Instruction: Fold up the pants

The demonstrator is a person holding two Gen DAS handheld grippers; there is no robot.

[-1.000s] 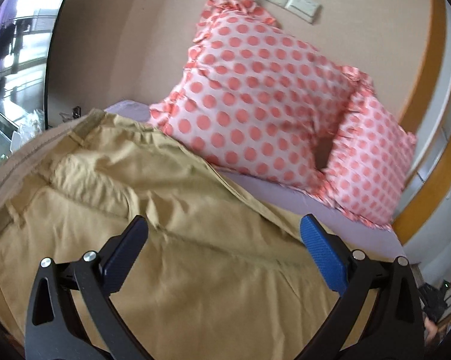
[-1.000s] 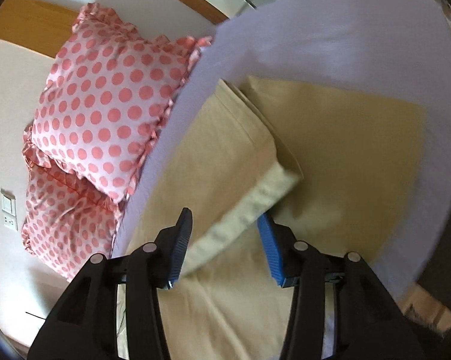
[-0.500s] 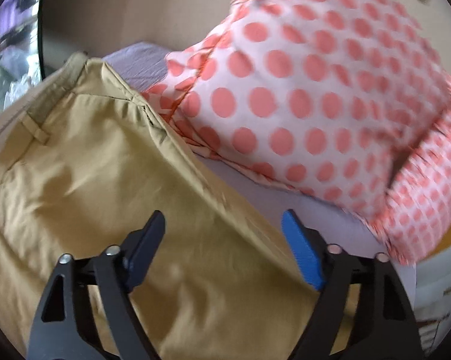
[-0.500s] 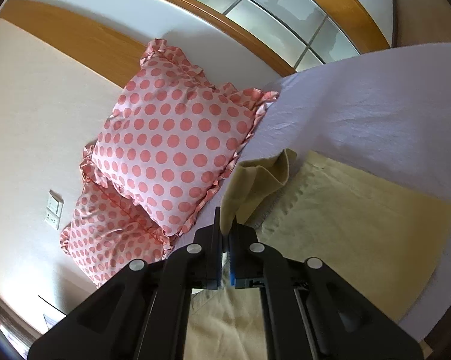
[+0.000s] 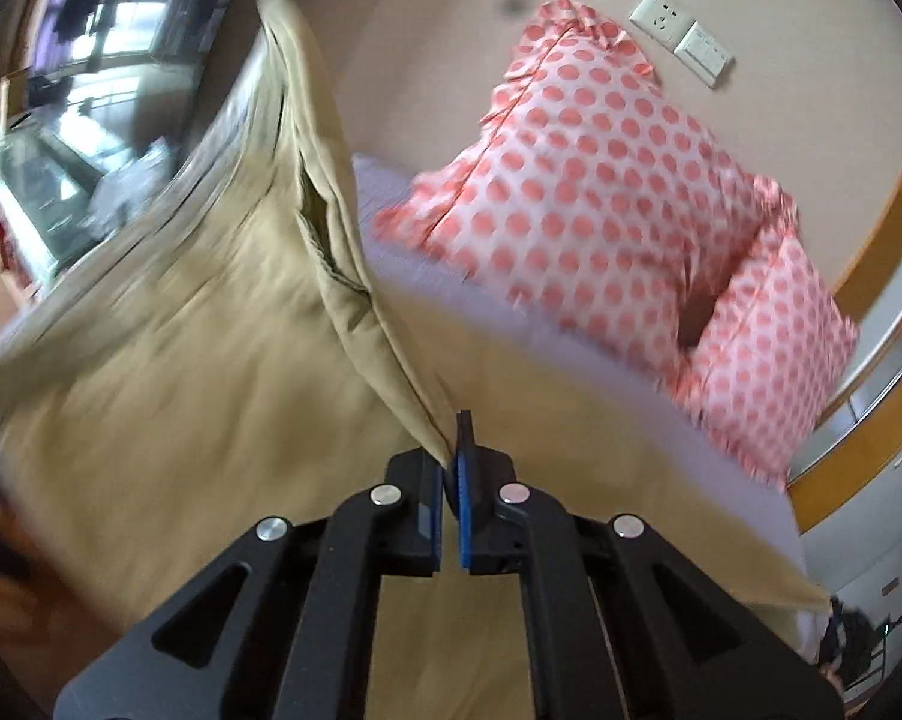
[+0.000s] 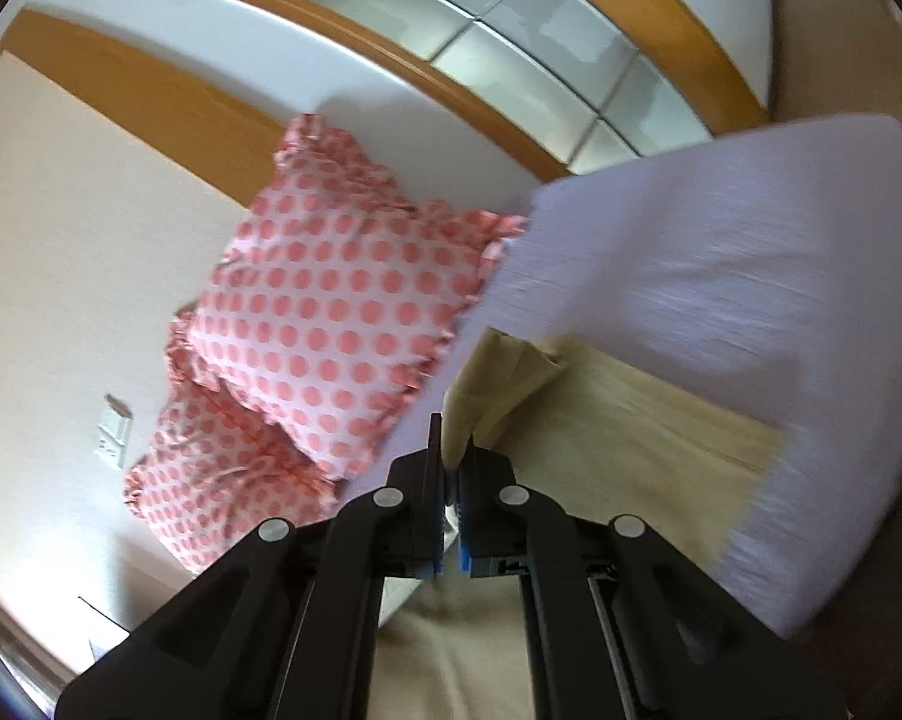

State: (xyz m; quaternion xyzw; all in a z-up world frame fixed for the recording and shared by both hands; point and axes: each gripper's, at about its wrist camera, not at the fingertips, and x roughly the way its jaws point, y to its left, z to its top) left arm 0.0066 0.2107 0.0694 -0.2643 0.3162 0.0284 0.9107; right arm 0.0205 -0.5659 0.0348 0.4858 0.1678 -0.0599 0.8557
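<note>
Tan pants [image 5: 169, 372] lie on a lavender bed sheet [image 5: 511, 348]. My left gripper [image 5: 453, 450] is shut on an edge of the pants and holds it raised, so the cloth rises in a fold toward the upper left. My right gripper [image 6: 451, 456] is shut on another edge of the pants [image 6: 631, 420], with a bunched fold of cloth standing above its fingertips. The rest of the pants lies flat on the sheet [image 6: 721, 276] to the right.
Two pink polka-dot pillows [image 5: 601, 180] lean on the beige wall at the head of the bed; they also show in the right wrist view [image 6: 331, 324]. Wall sockets [image 5: 679, 36] sit above them. A wood-framed cabinet [image 6: 451, 60] stands beside the bed.
My left gripper has shut on the pants' edge and lifted it. My right gripper, shut since half a second ago, has kept its hold and moved with the cloth.
</note>
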